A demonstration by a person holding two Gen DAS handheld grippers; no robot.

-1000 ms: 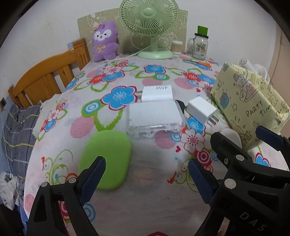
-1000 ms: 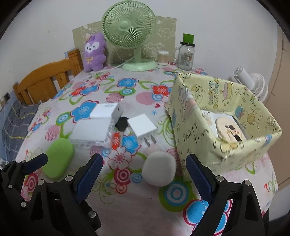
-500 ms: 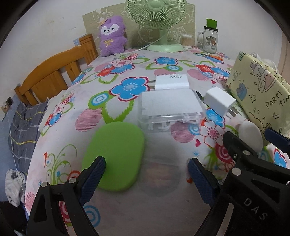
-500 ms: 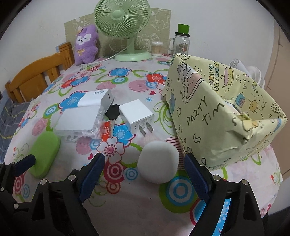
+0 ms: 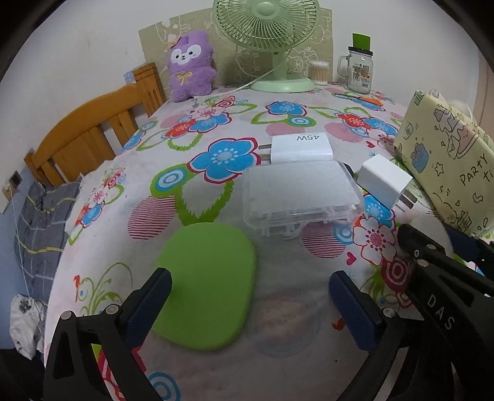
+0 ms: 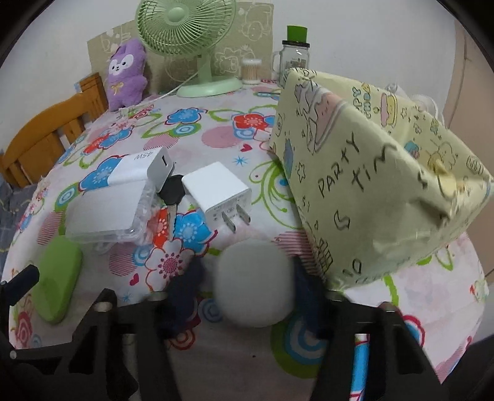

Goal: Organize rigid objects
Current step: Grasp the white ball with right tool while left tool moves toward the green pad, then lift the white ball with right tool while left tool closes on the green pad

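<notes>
right jaws just closed around the white pebble case (image 6: pixel 254 283), contact blurred | left jaws spread wide at green case (image 5: pixel 205 283) | both on bench (image 5: pixel 278 364) | judged light, stiff, smooth; best gripped across flat sides

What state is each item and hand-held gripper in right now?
Left hand-held gripper: open, just widened, astride the green case.
Right hand-held gripper: just closing around the white round case; contact blurred.
Green case: shut, flat on the table.
White round case: shut, between the fingers.
Clear box: lid shut.
Small charger: unplugged, prongs out.
45W charger: unplugged, lying flat.
Party box: tilted.
Fan: blades unclear.
</notes>
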